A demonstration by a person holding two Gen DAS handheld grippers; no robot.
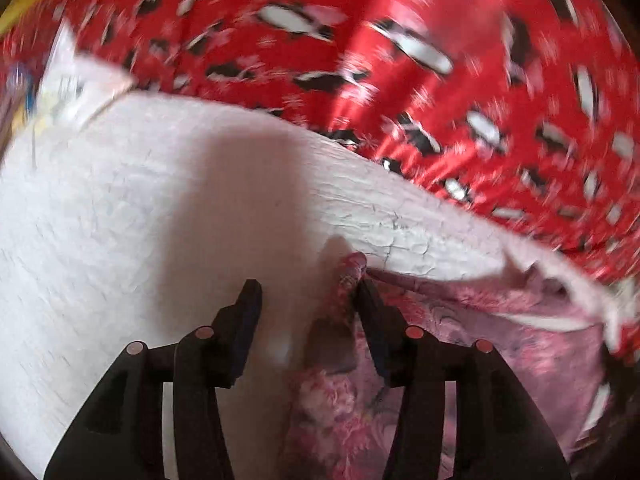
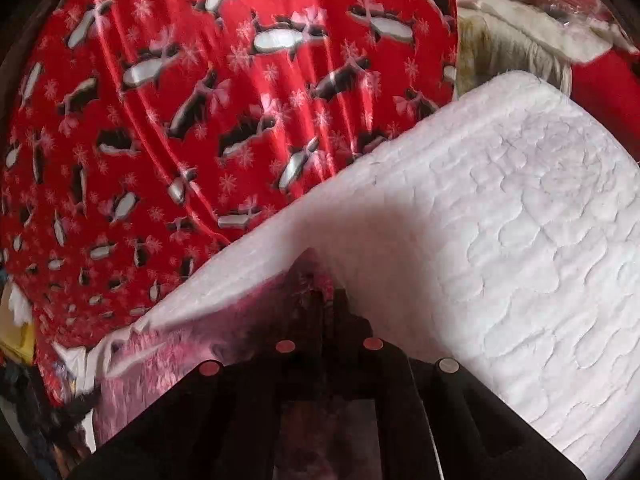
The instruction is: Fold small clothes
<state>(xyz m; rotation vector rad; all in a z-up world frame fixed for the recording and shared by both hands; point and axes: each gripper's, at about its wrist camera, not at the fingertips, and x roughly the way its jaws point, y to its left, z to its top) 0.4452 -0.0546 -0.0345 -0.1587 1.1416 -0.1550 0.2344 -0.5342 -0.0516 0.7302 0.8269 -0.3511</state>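
A small quilted cloth, white on one side (image 1: 140, 208) and pink floral on the other (image 1: 500, 340), lies on a red blanket. In the left wrist view my left gripper (image 1: 308, 292) is open; its right finger (image 1: 370, 304) touches the cloth's folded pink corner (image 1: 354, 268). In the right wrist view the white side (image 2: 520, 240) fills the right half and the pink underside (image 2: 224, 328) shows at the lower left. My right gripper (image 2: 320, 308) is shut on the cloth's edge, its fingertips hidden under the fabric.
The red blanket with black-and-white penguins and pink bows (image 1: 400, 60) (image 2: 180, 120) covers the surface beneath. A cream fringed textile (image 2: 516, 36) lies at the far right. A yellow object (image 1: 24, 4) sits at the far left edge.
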